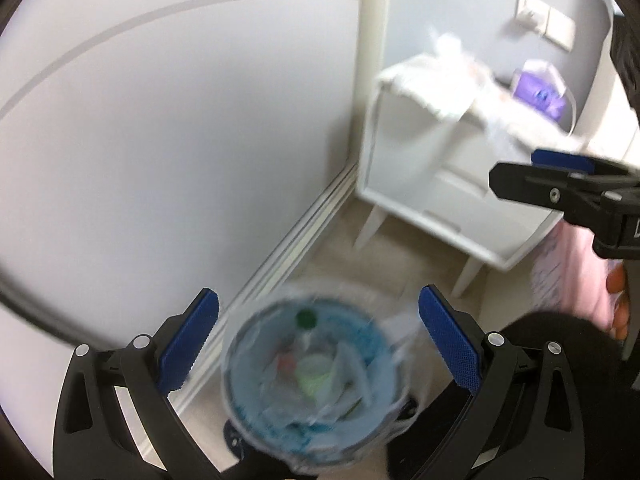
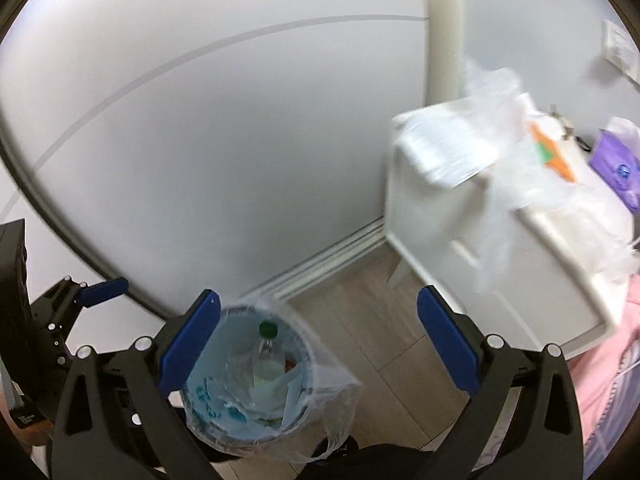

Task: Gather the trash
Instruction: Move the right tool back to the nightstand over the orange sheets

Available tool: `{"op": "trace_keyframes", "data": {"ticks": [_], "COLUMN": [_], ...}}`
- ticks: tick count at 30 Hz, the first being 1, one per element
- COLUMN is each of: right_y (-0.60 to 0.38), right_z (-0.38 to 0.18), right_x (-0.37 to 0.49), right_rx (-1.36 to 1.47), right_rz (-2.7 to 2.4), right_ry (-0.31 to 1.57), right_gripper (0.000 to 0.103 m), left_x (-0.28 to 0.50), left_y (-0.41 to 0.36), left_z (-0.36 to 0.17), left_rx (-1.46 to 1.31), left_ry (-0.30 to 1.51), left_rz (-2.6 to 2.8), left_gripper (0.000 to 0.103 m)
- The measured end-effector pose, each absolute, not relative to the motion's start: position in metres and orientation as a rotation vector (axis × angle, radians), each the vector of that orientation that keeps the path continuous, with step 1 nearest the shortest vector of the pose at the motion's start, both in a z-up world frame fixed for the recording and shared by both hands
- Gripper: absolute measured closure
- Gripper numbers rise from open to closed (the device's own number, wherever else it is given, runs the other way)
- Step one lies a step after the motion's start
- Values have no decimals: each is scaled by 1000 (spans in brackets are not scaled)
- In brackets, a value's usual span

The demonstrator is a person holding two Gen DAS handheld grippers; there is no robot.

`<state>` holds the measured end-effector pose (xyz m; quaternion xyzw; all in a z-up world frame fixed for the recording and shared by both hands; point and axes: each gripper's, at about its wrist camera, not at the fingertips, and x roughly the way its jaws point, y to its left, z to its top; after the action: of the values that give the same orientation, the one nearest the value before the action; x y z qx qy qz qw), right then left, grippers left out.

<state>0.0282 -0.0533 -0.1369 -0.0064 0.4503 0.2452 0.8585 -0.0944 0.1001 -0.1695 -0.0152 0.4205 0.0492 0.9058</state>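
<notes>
Below both wide-spread, empty hand-held grippers (image 1: 318, 346) (image 2: 318, 344), the bag-lined trash bin (image 2: 248, 380).

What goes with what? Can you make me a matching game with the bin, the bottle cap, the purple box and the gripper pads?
Things:
1. trash bin
2. bottle cap
3. purple box
4. gripper pads

Clues:
A. green
B. sits on top of the white cabinet
C. dark blue
D. stands on the floor, lined with a clear plastic bag

Pairs: 1-D, 2-A, 3-B, 4-C
</notes>
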Motion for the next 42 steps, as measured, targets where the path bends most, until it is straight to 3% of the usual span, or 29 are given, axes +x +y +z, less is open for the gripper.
{"op": "trace_keyframes", "data": {"ticks": [8, 17, 42], "right_y": [-123, -172, -207], "right_z": [-93, -78, -160], "right_x": [74, 132, 274], "right_rx": [-20, -64, -93], "right_rz": [381, 311, 294], "right_ry": [844, 822, 1053], "right_gripper": [7, 7, 7], "left_x": [-31, 47, 211], "left_y": [40, -11, -41], "left_z": [-91, -52, -96], "left_rx": [37, 114, 169], "left_ry": [768, 736, 818], "left_rz": [9, -58, -133], "left_gripper": [6, 6, 6]}}
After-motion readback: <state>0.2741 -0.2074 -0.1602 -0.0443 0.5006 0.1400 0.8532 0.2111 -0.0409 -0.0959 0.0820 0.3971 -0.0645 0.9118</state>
